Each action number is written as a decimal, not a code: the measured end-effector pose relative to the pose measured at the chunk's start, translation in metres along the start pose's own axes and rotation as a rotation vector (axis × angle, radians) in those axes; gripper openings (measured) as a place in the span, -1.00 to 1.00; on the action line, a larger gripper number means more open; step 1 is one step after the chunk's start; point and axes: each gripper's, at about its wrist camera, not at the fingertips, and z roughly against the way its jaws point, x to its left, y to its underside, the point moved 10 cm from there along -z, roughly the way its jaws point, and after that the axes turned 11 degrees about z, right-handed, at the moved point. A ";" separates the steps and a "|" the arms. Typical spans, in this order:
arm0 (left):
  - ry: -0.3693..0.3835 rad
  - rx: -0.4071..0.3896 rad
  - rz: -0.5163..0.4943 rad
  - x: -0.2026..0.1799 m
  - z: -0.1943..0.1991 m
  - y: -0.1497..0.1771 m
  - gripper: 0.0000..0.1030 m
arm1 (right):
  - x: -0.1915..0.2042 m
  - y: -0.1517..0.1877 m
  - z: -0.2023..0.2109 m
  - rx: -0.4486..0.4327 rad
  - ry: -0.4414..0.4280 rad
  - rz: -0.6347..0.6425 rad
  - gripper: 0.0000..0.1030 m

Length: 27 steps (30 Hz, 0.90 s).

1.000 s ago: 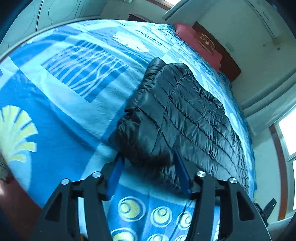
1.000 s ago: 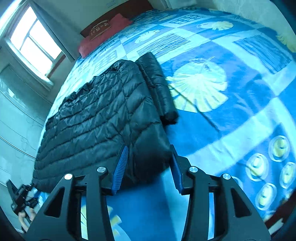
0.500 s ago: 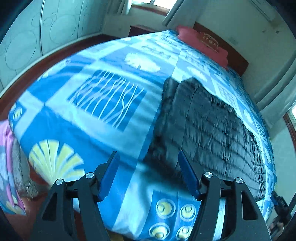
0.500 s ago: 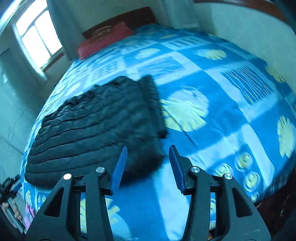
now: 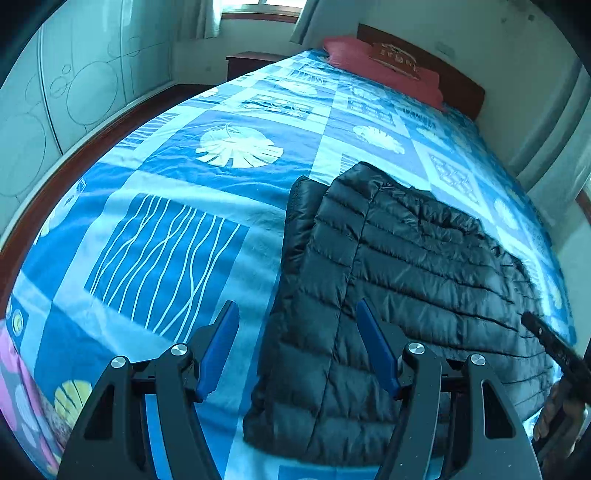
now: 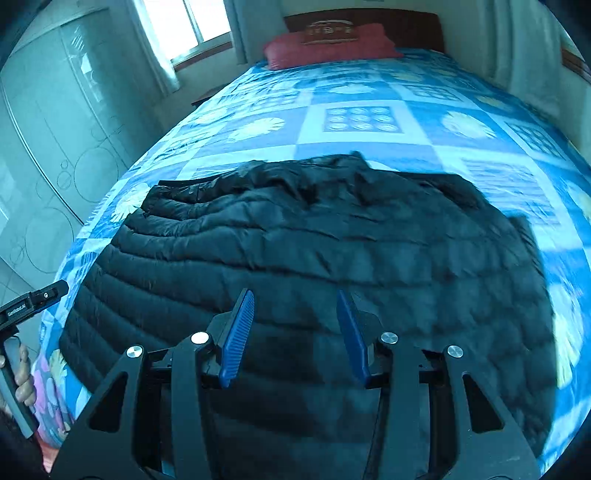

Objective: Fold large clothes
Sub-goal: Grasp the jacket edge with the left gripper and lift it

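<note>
Left gripper (image 5: 295, 347): released, empty.
Right gripper (image 6: 295, 334): released, empty.
Jacket (image 5: 406, 280): its puffy fold at 6 o'clock may spring open under your shallow pinch.

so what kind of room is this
Almost certainly a bedroom: a large bed under a blue patterned cover, a red pillow against a wooden headboard, and a black puffer jacket spread on it.

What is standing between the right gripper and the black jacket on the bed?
Nothing visible. The right gripper is open above the black jacket, which lies spread on the blue bedspread, with only air between them.
</note>
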 end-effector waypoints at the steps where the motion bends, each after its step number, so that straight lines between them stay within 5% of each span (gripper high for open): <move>1: -0.004 0.005 -0.006 -0.001 -0.003 -0.001 0.27 | 0.002 -0.001 -0.008 0.011 0.004 0.002 -0.12; 6: -0.015 0.052 -0.041 -0.006 -0.023 -0.003 0.27 | 0.002 0.016 -0.044 0.088 0.029 0.001 -0.11; 14: -0.030 0.101 -0.091 -0.011 -0.054 -0.008 0.27 | 0.004 0.025 -0.056 0.073 0.058 0.034 -0.08; 20: -0.010 0.170 -0.070 -0.008 -0.081 -0.003 0.51 | 0.003 0.026 -0.059 0.061 0.060 0.037 -0.08; 27: 0.125 0.270 0.019 -0.006 -0.103 0.007 0.53 | 0.003 0.030 -0.057 0.046 0.063 0.042 -0.07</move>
